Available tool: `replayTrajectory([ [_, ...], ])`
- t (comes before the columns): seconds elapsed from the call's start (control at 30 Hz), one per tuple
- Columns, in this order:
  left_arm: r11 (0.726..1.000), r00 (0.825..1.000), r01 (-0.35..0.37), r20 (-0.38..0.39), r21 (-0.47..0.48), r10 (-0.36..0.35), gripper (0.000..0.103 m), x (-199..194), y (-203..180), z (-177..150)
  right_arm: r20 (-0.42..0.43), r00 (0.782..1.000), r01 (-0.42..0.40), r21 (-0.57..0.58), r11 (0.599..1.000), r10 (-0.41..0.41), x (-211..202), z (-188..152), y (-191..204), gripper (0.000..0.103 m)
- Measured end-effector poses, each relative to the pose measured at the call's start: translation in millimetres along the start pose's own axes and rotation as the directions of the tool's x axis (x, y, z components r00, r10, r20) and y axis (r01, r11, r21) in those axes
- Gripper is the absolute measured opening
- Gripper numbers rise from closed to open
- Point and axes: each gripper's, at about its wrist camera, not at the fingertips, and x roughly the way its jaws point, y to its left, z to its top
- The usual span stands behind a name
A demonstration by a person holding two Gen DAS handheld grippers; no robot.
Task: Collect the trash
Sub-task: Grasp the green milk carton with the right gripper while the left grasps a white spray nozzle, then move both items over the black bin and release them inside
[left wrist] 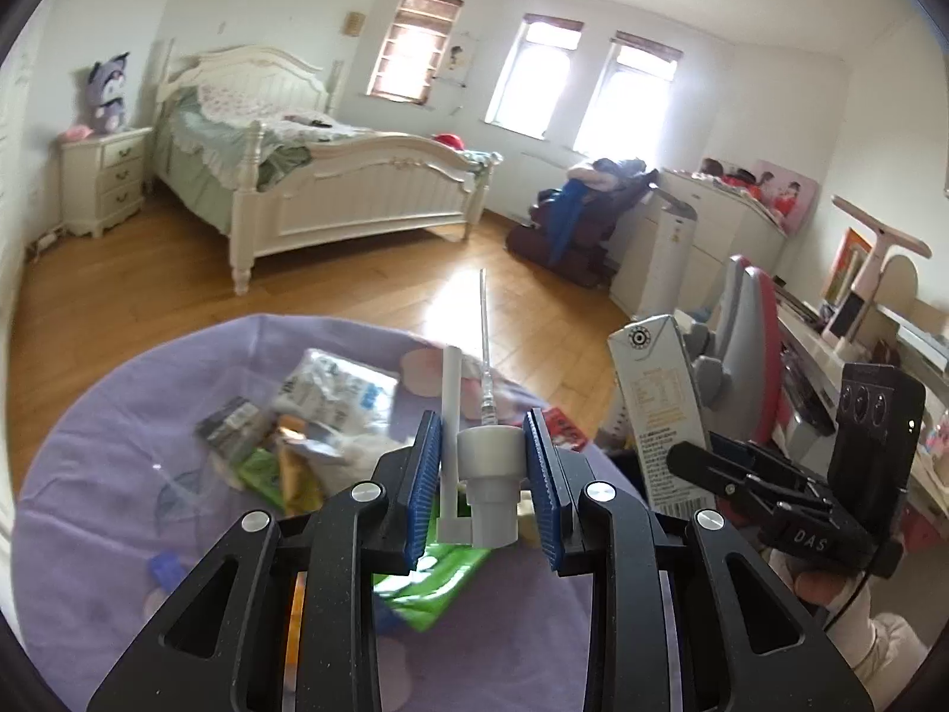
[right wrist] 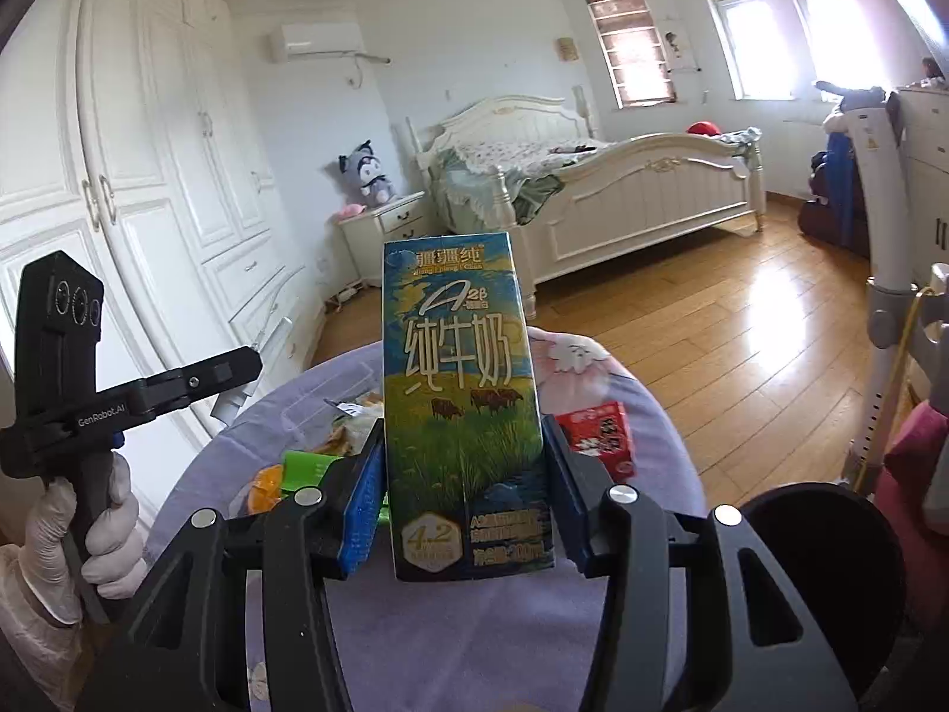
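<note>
My left gripper (left wrist: pixel 481 436) is shut on a white pump dispenser head (left wrist: pixel 487 463), whose thin tube sticks up and away. It hangs above a round table with a purple cloth (left wrist: pixel 107 474). My right gripper (right wrist: pixel 464 433) is shut on an upright blue-green milk carton (right wrist: pixel 462 391), gripped at both sides; the carton (left wrist: pixel 658 403) also shows at the right in the left wrist view. On the cloth below lie a white plastic packet (left wrist: pixel 332 391), a green packet (left wrist: pixel 433 581), orange wrappers and a small red carton (right wrist: pixel 599 436).
A dark round container (right wrist: pixel 824 540) sits at the lower right, beside the table. A grey-pink chair (left wrist: pixel 747 320) and a cluttered desk (left wrist: pixel 830 368) stand to the right. Wood floor (left wrist: pixel 356 285) and a white bed (left wrist: pixel 332 190) lie beyond. A gloved hand (right wrist: pixel 107 510) holds the left gripper.
</note>
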Motion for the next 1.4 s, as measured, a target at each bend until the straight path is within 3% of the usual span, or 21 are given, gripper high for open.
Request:
replayTrajectory([
  [0.2, 0.994, 0.993, 0.099, -0.07, 0.036, -0.096, 0.029, 46, -64, -25, 0.046, 0.98, 0.19, 0.025, 0.981, -0.191, -28, -28, -35, 0.049],
  [0.43, 0.976, 0.971, 0.179, -0.18, 0.126, -0.155, 0.029, 101, -135, -52, -0.017, 0.945, 0.326, 0.081, 0.942, -0.325, -47, -81, -85, 0.049],
  [0.57, 0.959, 0.955, 0.221, -0.24, 0.179, -0.176, 0.029, 129, -165, -63, -0.05, 0.934, 0.357, 0.132, 0.925, -0.354, -53, -103, -111, 0.049],
  [0.8, 0.939, 0.908, 0.306, -0.344, 0.16, -0.237, 0.029, 179, -197, -77, -0.089, 0.915, 0.403, 0.221, 0.888, -0.394, -60, -121, -144, 0.049],
  [1.03, 0.932, 0.875, 0.327, -0.422, 0.153, -0.238, 0.029, 216, -216, -89, -0.133, 0.908, 0.42, 0.289, 0.861, -0.398, -57, -135, -172, 0.049],
  [1.37, 0.941, 0.865, 0.299, -0.46, 0.156, -0.199, 0.03, 238, -219, -95, -0.16, 0.917, 0.398, 0.328, 0.857, -0.364, -45, -143, -186, 0.052],
  [1.4, 0.943, 0.868, 0.291, -0.458, 0.162, -0.19, 0.033, 239, -220, -94, -0.164, 0.917, 0.397, 0.336, 0.854, -0.362, -44, -143, -188, 0.057],
])
